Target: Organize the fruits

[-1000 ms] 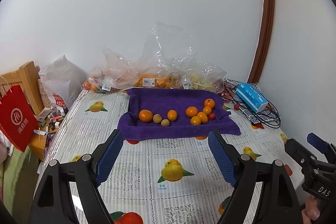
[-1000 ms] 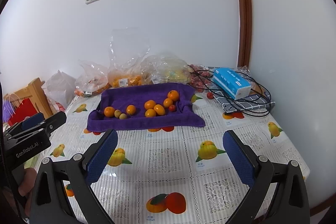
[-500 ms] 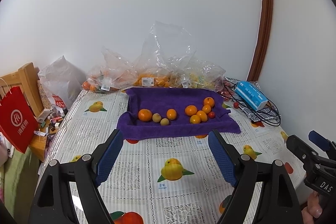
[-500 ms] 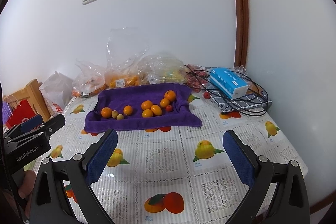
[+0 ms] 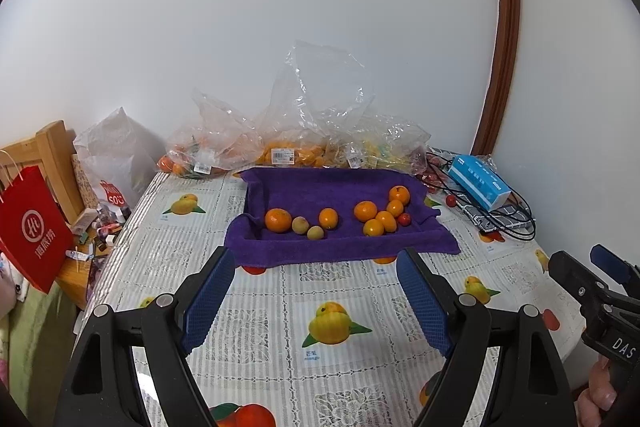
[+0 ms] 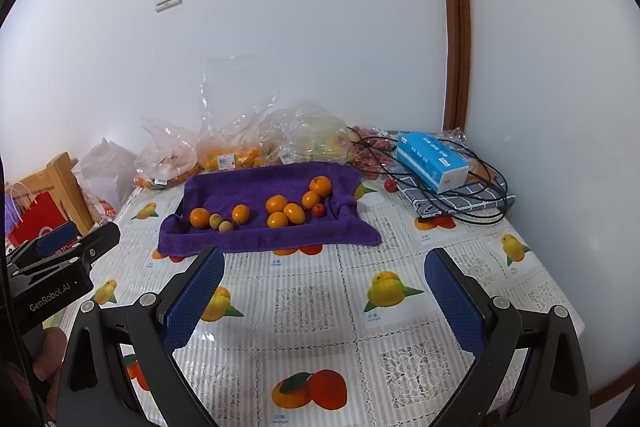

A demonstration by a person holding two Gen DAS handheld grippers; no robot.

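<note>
A purple towel [image 5: 332,239] [image 6: 256,239] lines a tray at the middle of the table. On it lie several oranges [image 5: 278,220] [image 6: 277,204], two small tan fruits [image 5: 300,225] [image 6: 216,219] and a small red fruit [image 5: 405,219] [image 6: 318,209]. My left gripper [image 5: 316,269] hovers open over the tablecloth in front of the towel, nothing between its blue pads. My right gripper [image 6: 322,271] is open too, equally short of the towel and empty. Each gripper shows at the edge of the other's view.
Clear plastic bags of fruit [image 5: 280,147] [image 6: 236,151] line the wall behind the towel. A blue box [image 5: 478,181] [image 6: 432,161] lies on black cables and a folded cloth at the right. A red bag [image 5: 32,227] and a wooden chair stand left of the table. A loose red fruit [image 6: 390,185] sits near the cables.
</note>
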